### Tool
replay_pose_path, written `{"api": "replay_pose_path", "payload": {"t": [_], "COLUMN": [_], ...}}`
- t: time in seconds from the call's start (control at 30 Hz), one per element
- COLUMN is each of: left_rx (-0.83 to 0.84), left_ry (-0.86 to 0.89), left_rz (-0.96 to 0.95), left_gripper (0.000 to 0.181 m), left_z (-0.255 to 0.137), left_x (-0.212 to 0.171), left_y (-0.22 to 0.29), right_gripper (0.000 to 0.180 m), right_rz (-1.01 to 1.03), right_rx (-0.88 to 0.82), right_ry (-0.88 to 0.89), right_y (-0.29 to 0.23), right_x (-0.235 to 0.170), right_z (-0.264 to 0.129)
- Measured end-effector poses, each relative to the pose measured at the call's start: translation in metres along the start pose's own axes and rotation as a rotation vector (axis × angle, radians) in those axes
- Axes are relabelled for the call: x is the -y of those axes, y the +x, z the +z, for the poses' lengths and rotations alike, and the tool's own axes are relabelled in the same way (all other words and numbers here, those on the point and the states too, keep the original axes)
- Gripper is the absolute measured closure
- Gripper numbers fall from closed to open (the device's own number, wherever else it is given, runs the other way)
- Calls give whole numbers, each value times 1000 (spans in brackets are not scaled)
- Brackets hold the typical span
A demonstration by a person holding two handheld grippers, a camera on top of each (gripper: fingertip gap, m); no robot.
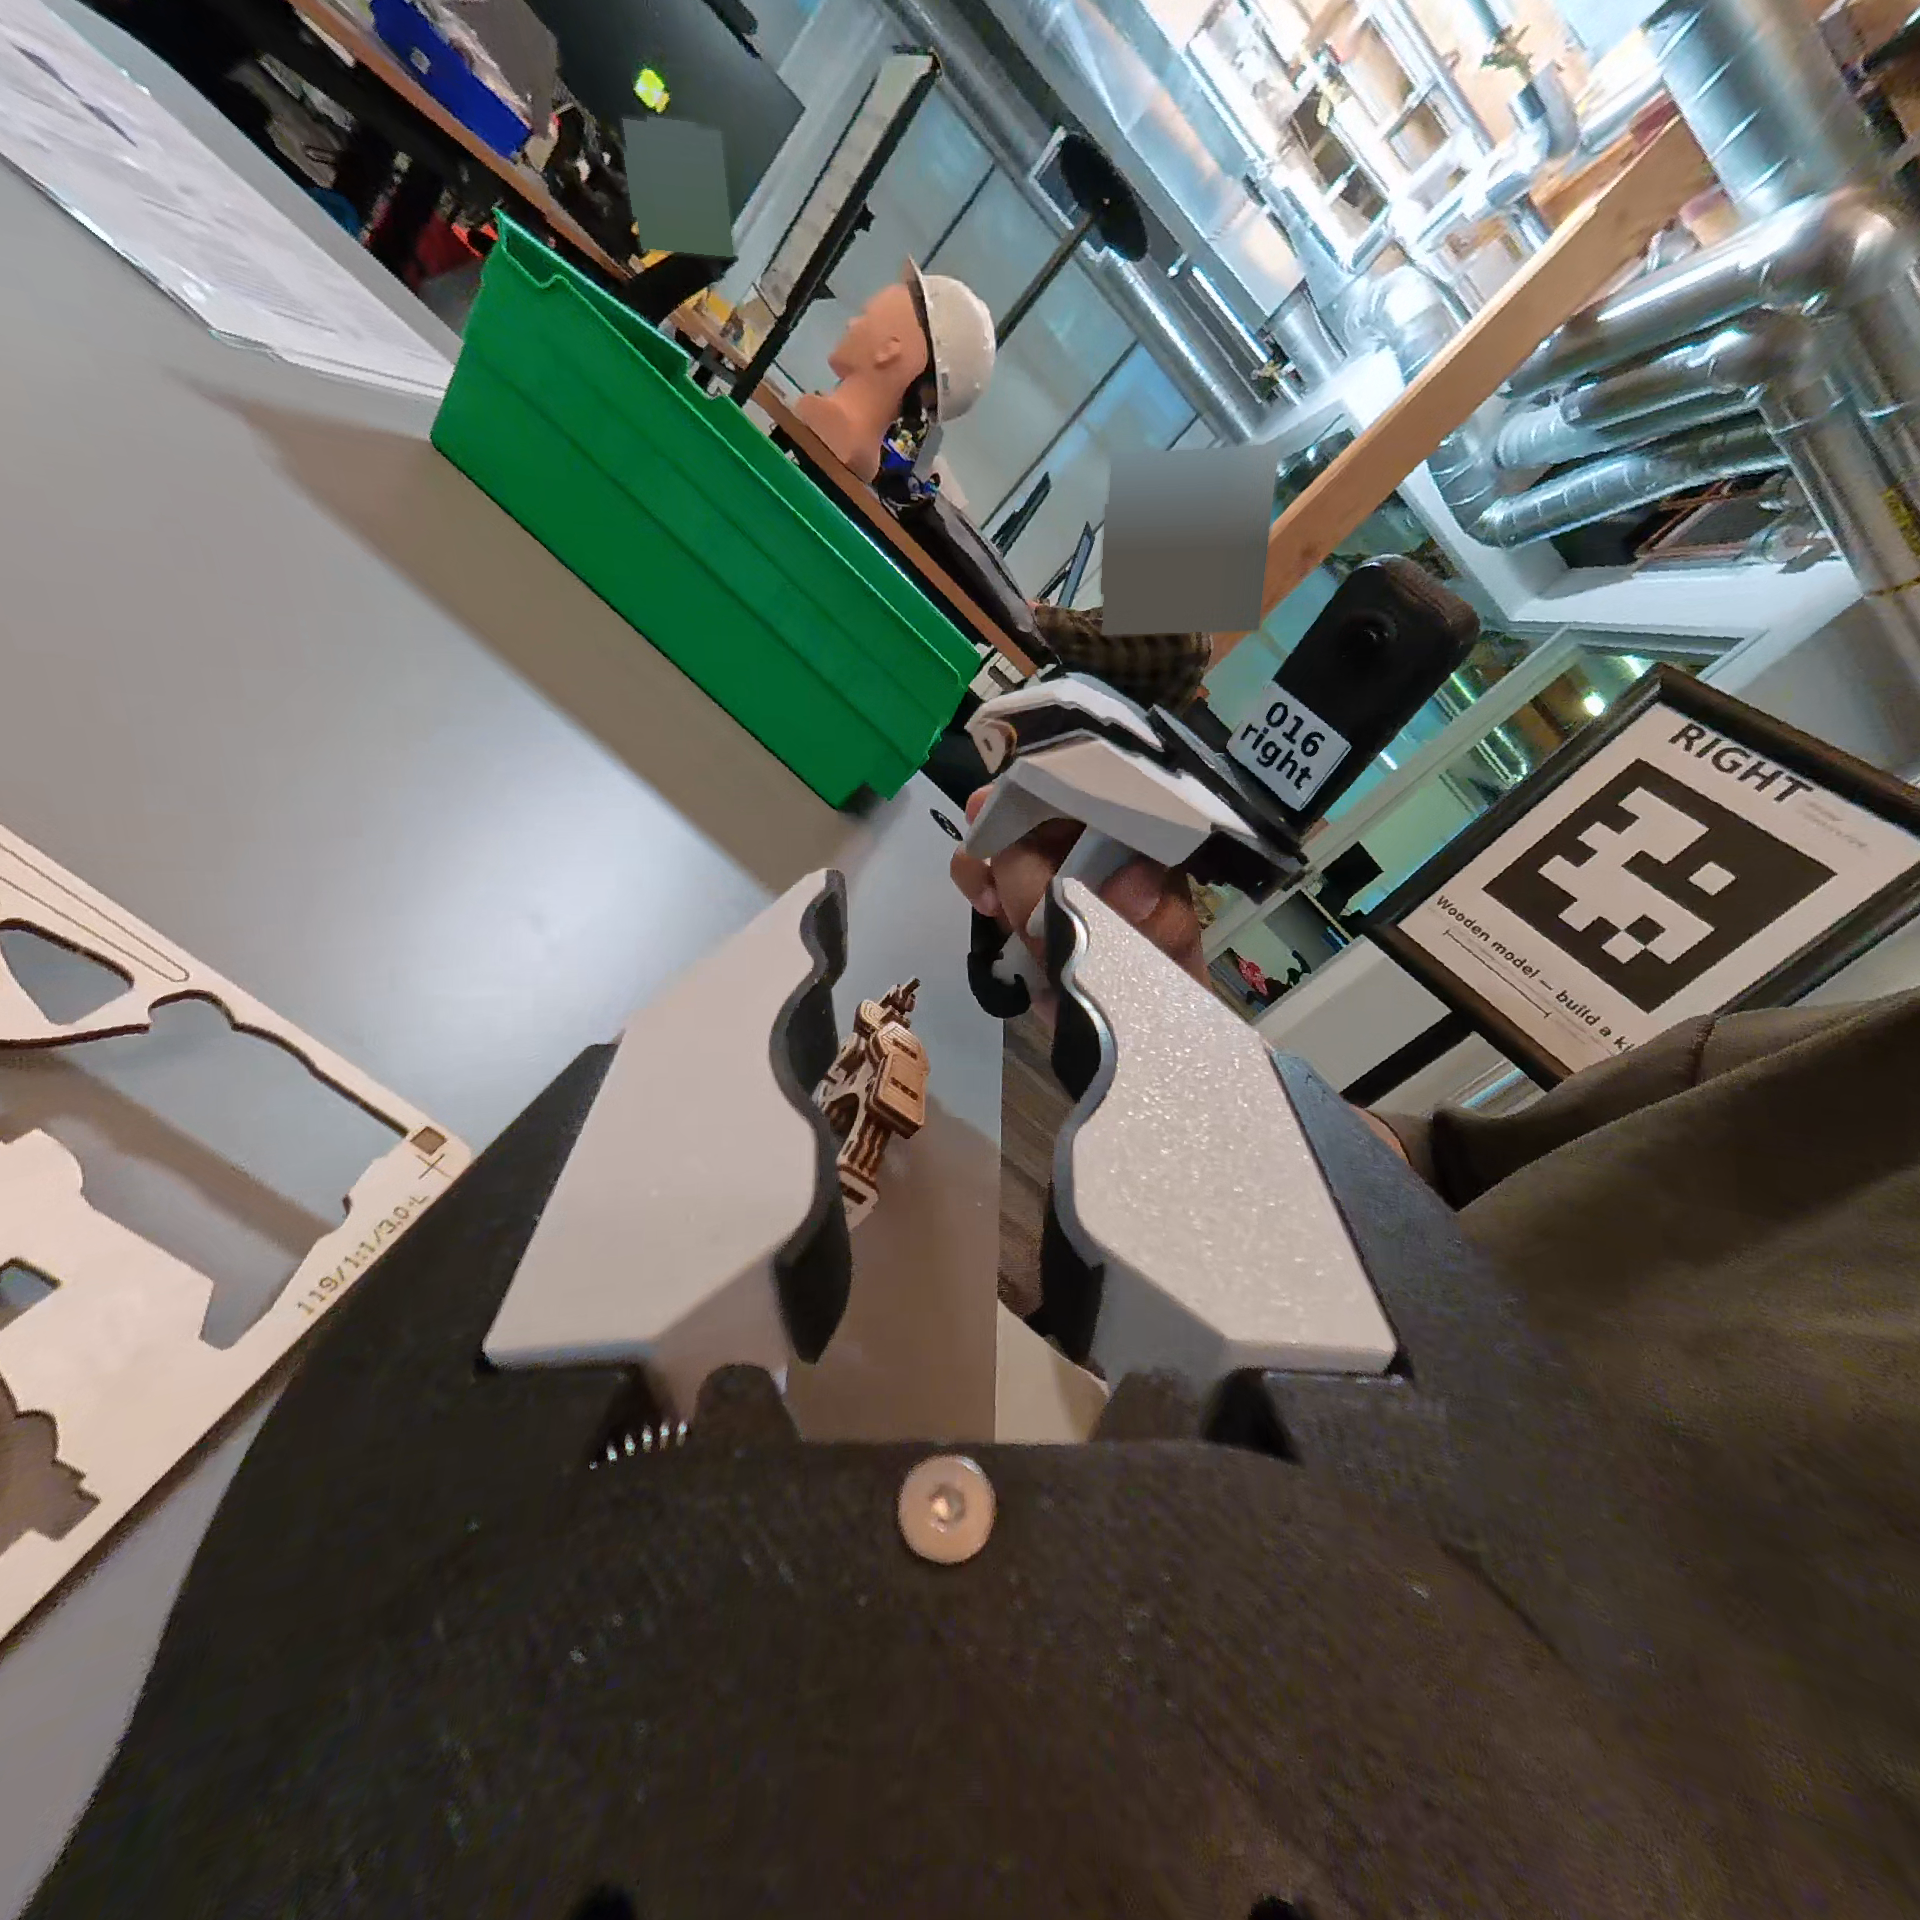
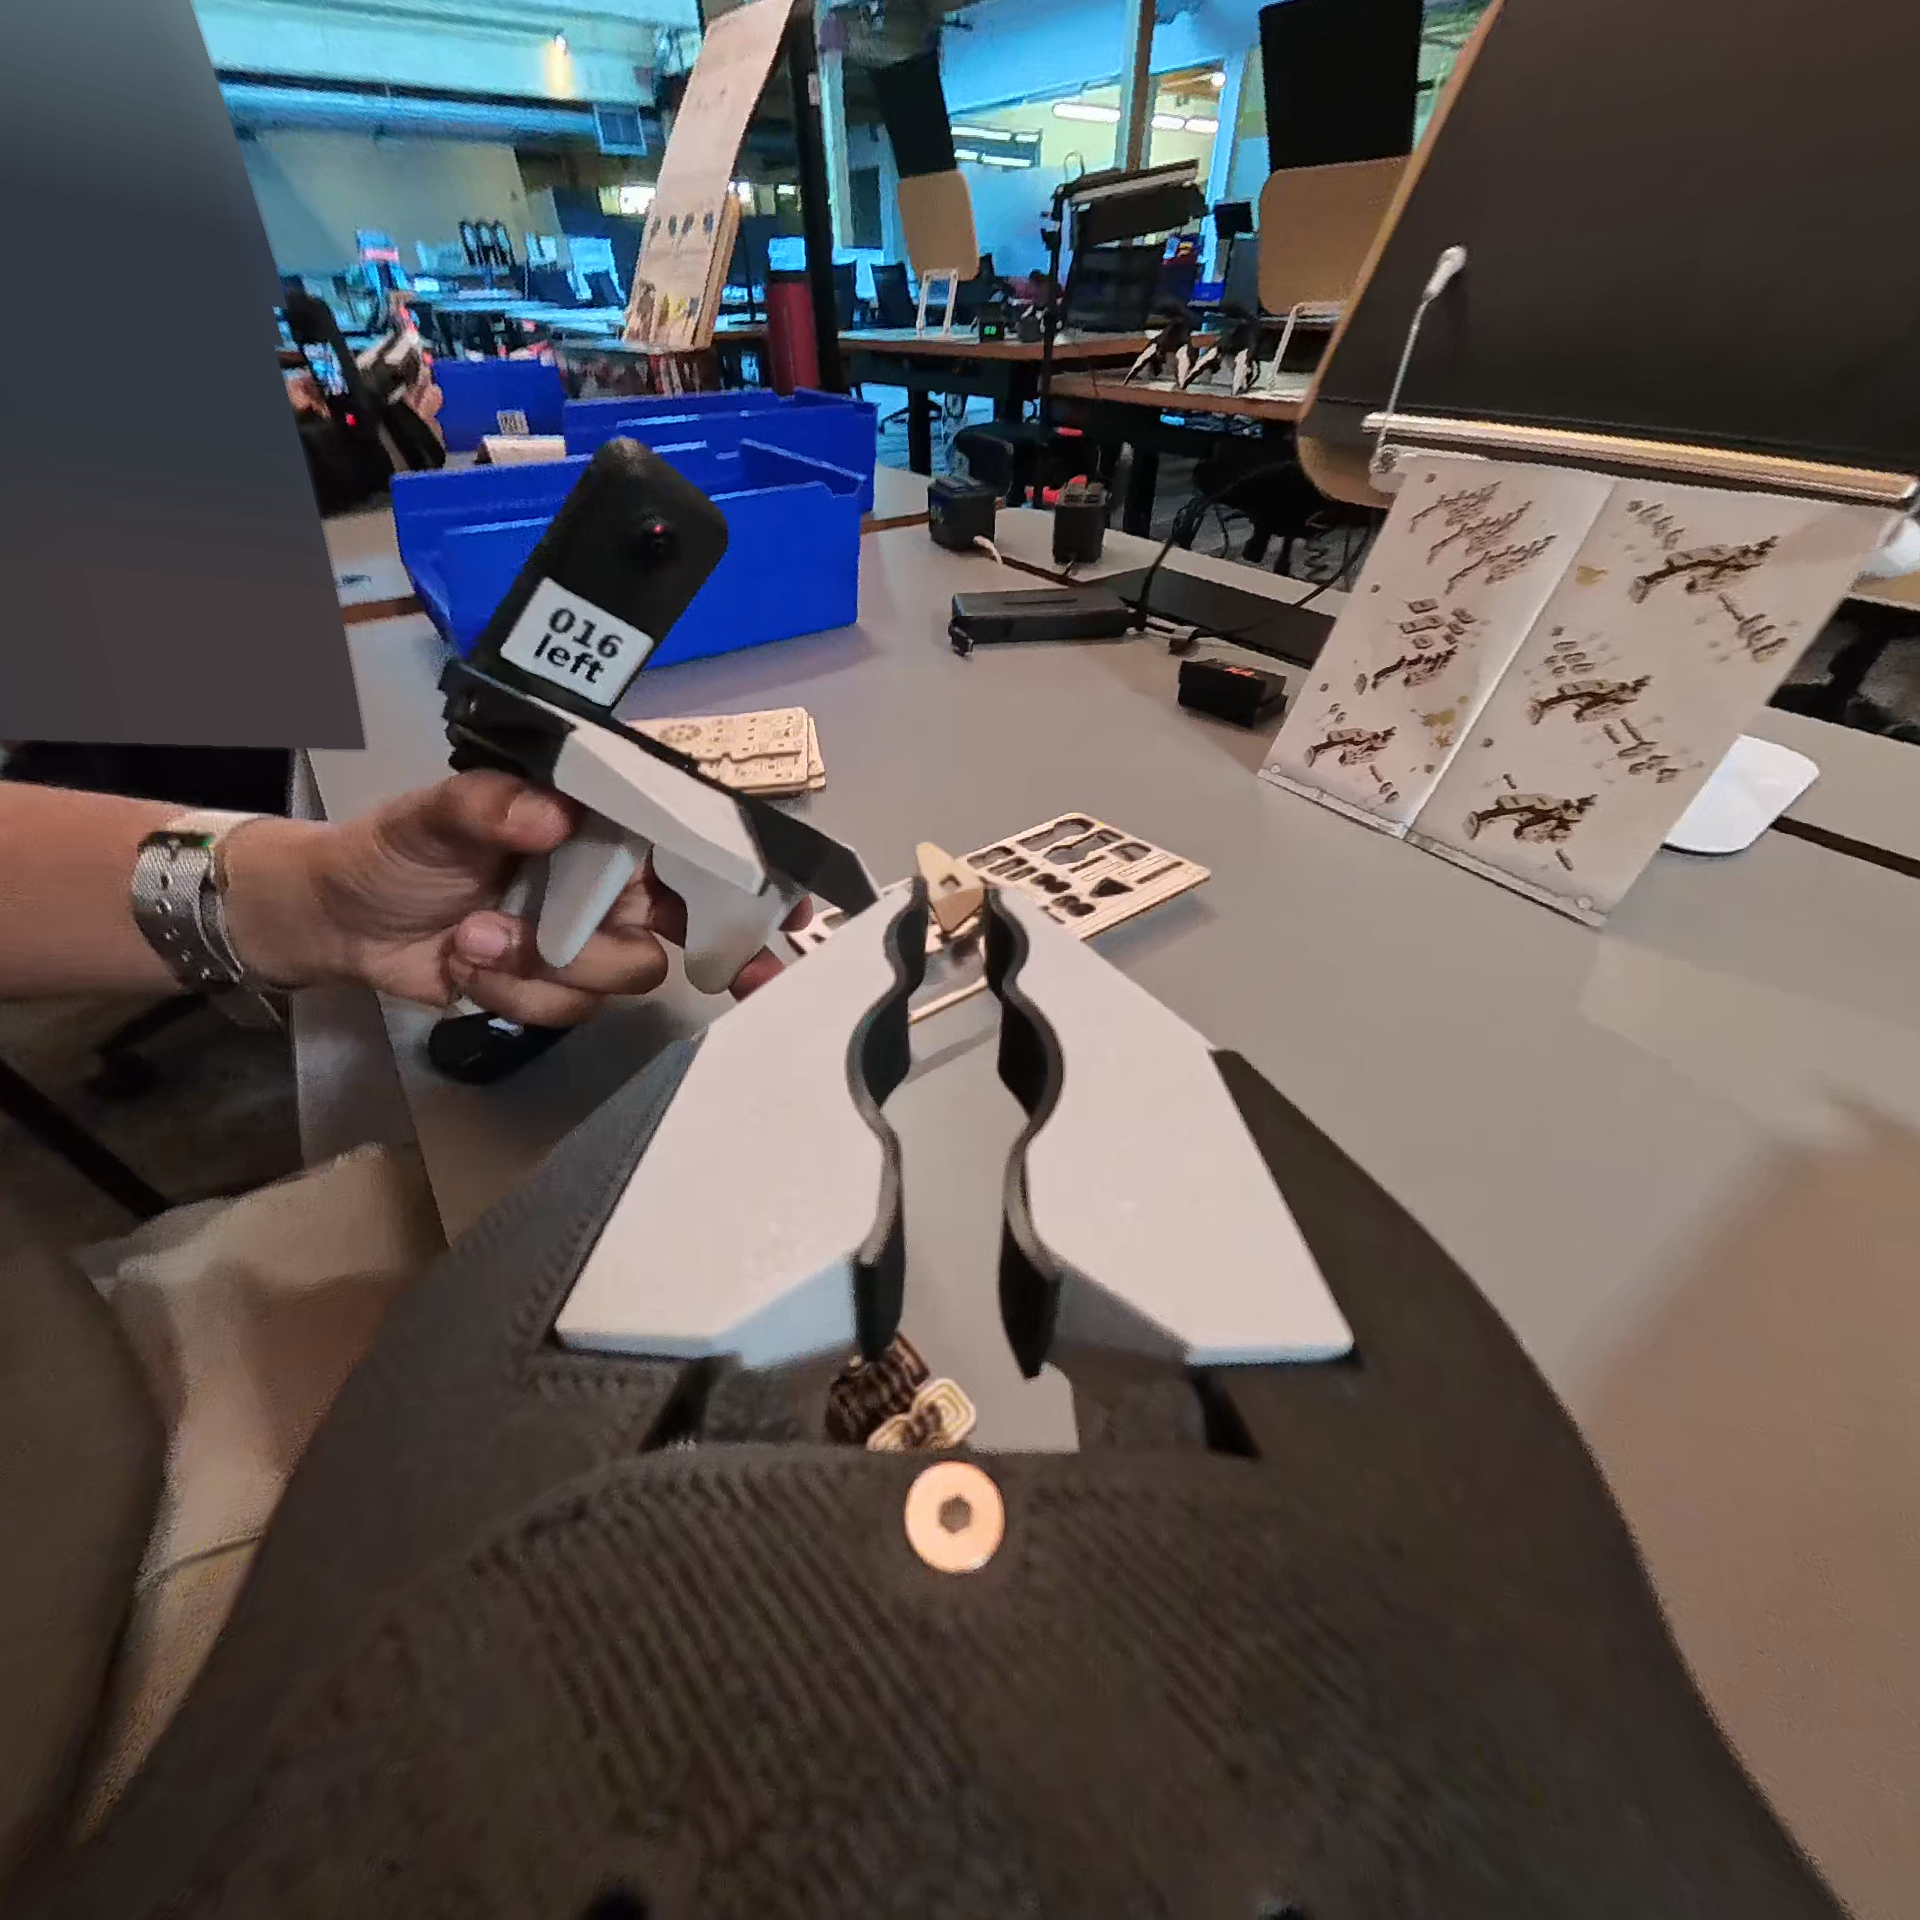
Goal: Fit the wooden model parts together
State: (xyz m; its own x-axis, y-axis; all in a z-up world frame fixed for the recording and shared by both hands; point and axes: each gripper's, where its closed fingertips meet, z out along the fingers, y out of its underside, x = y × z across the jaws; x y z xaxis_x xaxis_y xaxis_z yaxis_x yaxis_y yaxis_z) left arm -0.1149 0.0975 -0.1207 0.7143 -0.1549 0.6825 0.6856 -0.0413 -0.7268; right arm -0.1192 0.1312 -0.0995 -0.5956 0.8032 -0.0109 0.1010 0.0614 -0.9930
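Note:
A dark engraved wooden model assembly (image 1: 878,1091) lies on the grey table (image 1: 416,779) near its edge, in line with the gap of my left gripper (image 1: 951,899), which is open and empty. It also shows low under my right gripper's base in the right wrist view (image 2: 904,1403). My right gripper (image 2: 953,899) is nearly closed, and a pale pointed wooden part (image 2: 948,878) stands pinched between its fingertips. A hand holds the left gripper (image 2: 665,831) just left of it. The right gripper (image 1: 1091,800) shows beyond the assembly.
A punched-out wooden sheet (image 1: 156,1195) lies left of my left gripper; another (image 2: 1081,873) lies past my right fingertips. A green bin (image 1: 686,520), blue bins (image 2: 644,540), a stack of wooden sheets (image 2: 748,748), an instruction stand (image 2: 1558,686) and a marker sign (image 1: 1662,883) surround the work area.

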Motion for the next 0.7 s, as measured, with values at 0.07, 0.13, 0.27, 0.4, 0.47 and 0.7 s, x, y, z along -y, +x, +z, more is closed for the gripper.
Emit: {"api": "replay_pose_path", "payload": {"t": [0.07, 0.13, 0.27, 0.4, 0.47, 0.7], "left_rx": [-16, -32, -34, -31, -39, -45], "left_ry": [0, 3, -16, -25, -22, -1], "left_rz": [-12, -26, -11, 6, 0, -26], "left_gripper": [146, 146, 146, 145, 146, 146], "left_z": [1, 2, 5, 6, 6, 4], "left_x": [-1, -2, -6, -8, -8, -5], "left_y": [3, 6, 7, 7, 8, 6], "right_gripper": [171, 171, 171, 171, 171, 171], "right_rz": [-23, -37, -54, -50, -47, -35], "right_rx": [11, 20, 30, 33, 35, 42], "right_ry": [-14, -12, -9, -11, -8, -17], "right_y": [-5, -9, -12, -12, -12, -12], "right_x": [-2, -1, 0, -1, -1, -3], "right_z": [3, 4, 4, 3, 3, 5]}}
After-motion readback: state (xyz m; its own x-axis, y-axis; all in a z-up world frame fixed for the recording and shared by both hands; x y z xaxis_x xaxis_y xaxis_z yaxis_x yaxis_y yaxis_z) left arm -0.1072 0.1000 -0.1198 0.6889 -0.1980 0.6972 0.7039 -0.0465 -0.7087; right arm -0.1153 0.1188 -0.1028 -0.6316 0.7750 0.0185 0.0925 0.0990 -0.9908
